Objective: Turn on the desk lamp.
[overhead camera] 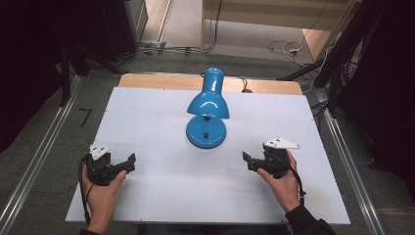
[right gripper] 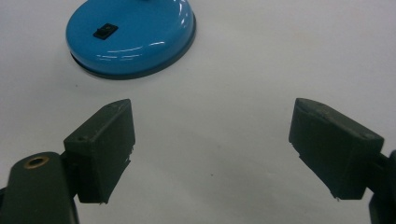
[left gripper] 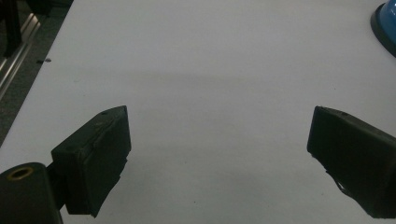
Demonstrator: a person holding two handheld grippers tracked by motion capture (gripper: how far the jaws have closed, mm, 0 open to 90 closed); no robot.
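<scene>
From above, a blue lamp [overhead camera: 206, 115] stands on the white table [overhead camera: 147, 122], nearer its far edge. The left gripper [overhead camera: 128, 163] and right gripper [overhead camera: 247, 160] rest near the front edge, well apart from it.

Left gripper view: jaws wide apart, nothing between.

Right gripper view: jaws apart too, the lamp's base [right gripper: 130, 37] ahead.

Blue desk lamp [overhead camera: 207, 110] upright, mid-table, shade tilted down over base.

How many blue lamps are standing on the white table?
1. The blue lamp stands at the middle of the white table, between and beyond the two grippers.
</scene>
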